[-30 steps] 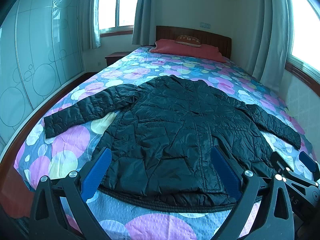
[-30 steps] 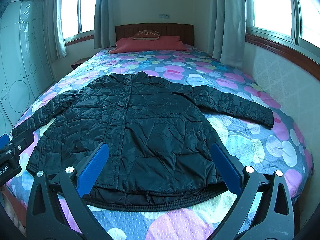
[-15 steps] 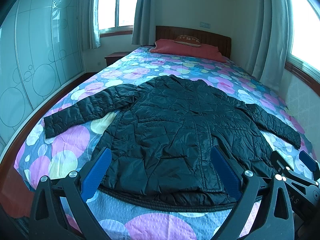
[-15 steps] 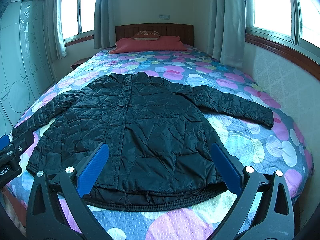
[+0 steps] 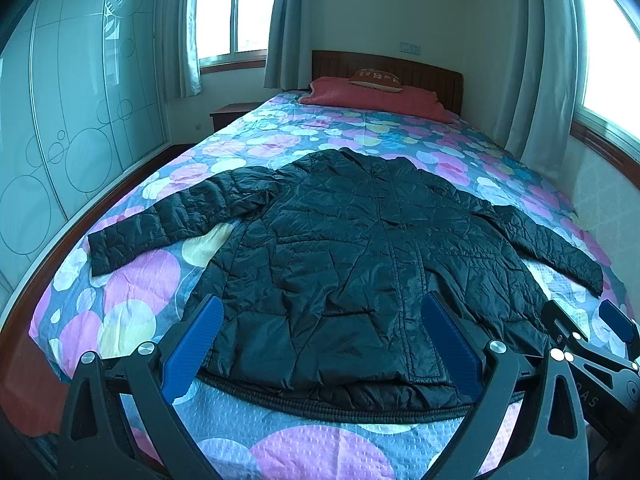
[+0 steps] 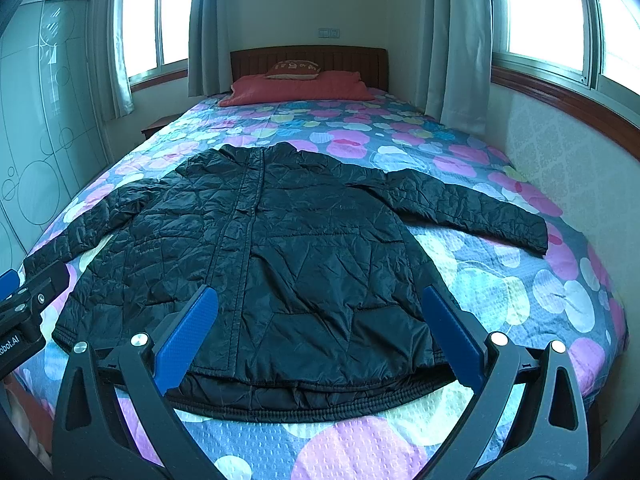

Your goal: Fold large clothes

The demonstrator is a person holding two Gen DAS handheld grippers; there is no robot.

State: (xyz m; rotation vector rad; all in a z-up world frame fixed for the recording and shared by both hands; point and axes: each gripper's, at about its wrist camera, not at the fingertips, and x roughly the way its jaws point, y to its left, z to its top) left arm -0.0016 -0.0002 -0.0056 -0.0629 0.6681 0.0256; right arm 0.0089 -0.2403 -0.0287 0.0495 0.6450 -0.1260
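Observation:
A black quilted jacket (image 5: 352, 256) lies flat on the bed, front up, zipped, collar toward the headboard, both sleeves spread out to the sides. It also shows in the right wrist view (image 6: 280, 264). My left gripper (image 5: 320, 316) hovers open and empty above the jacket's hem. My right gripper (image 6: 320, 312) is open and empty above the hem too. The right gripper shows at the right edge of the left wrist view (image 5: 588, 328). The left gripper shows at the left edge of the right wrist view (image 6: 24, 292).
The bed (image 5: 132, 280) has a blue cover with pink and yellow circles. A red pillow (image 5: 376, 98) and wooden headboard (image 6: 308, 56) are at the far end. A glass wardrobe (image 5: 60, 120) stands left, a wall with windows (image 6: 560, 140) right.

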